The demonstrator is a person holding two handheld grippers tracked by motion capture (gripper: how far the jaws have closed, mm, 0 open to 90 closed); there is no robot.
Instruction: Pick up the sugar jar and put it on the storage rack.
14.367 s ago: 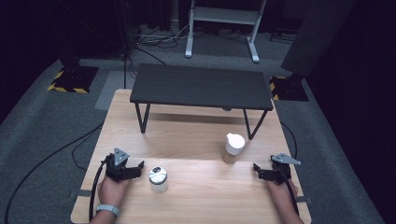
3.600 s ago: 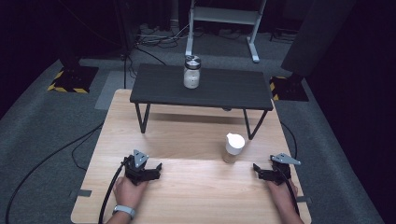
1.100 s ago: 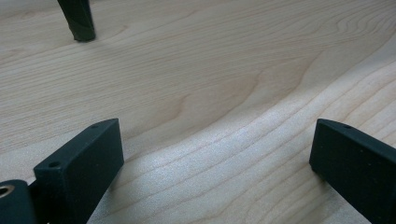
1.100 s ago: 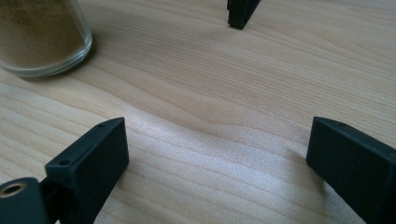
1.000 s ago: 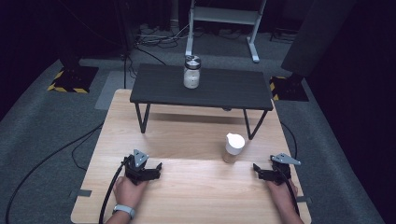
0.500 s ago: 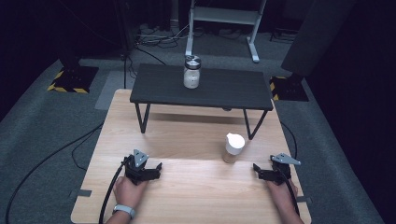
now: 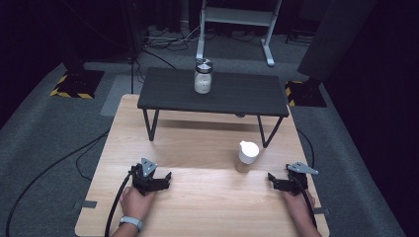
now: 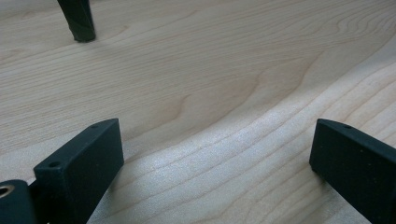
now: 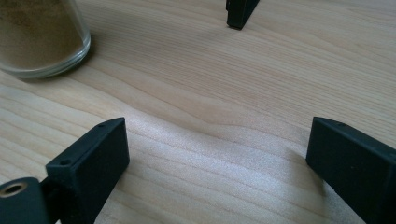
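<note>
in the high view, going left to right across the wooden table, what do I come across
left gripper → jar with the white lid → right gripper. The jar with the metal lid stands farther back, on the black bench.

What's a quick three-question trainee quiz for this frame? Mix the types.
1. True or false: the jar with the silver lid stands on the black raised shelf.
2. Which gripper is nearer the jar with the white lid: (a) left gripper or (b) right gripper?
3. Fill in: in both gripper views the jaws stand ____ over bare wood of the table, nothing between them.

Key
1. True. It stands on the shelf's top, towards the middle.
2. (b). That jar, holding brown powder, stands on the table just ahead and to the left of the right gripper.
3. Open.
</note>
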